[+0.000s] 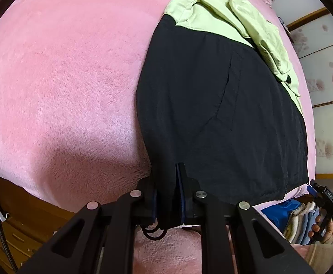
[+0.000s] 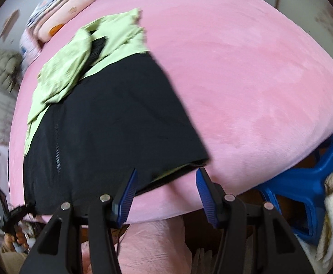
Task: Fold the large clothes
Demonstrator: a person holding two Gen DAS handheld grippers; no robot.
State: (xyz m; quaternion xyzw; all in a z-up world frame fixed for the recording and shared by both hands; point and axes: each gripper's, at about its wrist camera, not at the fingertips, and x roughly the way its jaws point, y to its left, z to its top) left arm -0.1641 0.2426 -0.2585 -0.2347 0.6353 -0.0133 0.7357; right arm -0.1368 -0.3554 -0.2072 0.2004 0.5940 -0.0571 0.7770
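A black and light-green jacket [image 1: 214, 105] lies on a pink plush bed cover [image 1: 70, 75], its black hem toward me and its green top and sleeves bunched at the far end. My left gripper [image 1: 168, 189] is shut on the jacket's near-left hem corner. In the right wrist view the jacket [image 2: 111, 123] lies the same way, and my right gripper [image 2: 166, 182] is open at the near-right hem corner, its blue pads [image 2: 129, 189] apart and holding nothing. The right gripper also shows in the left wrist view [image 1: 324, 196], and the left gripper in the right wrist view [image 2: 13, 212].
The pink cover [image 2: 257, 80] spreads wide on both sides of the jacket. A blue plastic basket [image 2: 303, 189] with folded laundry stands beside the bed on the right. Pillows [image 2: 52, 25] lie at the bed's far end. Wooden furniture [image 1: 11, 223] is below left.
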